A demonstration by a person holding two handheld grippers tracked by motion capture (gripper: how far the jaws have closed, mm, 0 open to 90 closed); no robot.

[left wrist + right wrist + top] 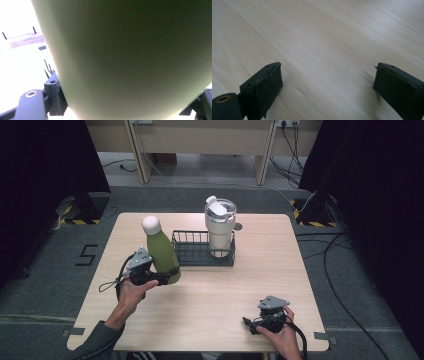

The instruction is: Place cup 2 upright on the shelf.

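From above, we see the left gripper (161, 279) clamped low on the green bottle (162, 252), tilted just left of the basket (200, 256). Along its jaws, the bottle (130, 57) looks smooth, rigid, likely slippery; we'd grip mid-body. Our right gripper (327, 87) rests wide apart, empty, over the table (324, 37).

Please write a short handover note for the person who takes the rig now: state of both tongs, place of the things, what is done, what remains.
Left tongs: shut on the green bottle, holding it tilted by its lower body, beside the left end of the wire basket.
Right tongs: open, holding nothing, low over the table near its front edge.
White tumbler: upright in the basket's right end.
Done: bottle gripped.
Left, probably: set the bottle in the basket's free left part and release.
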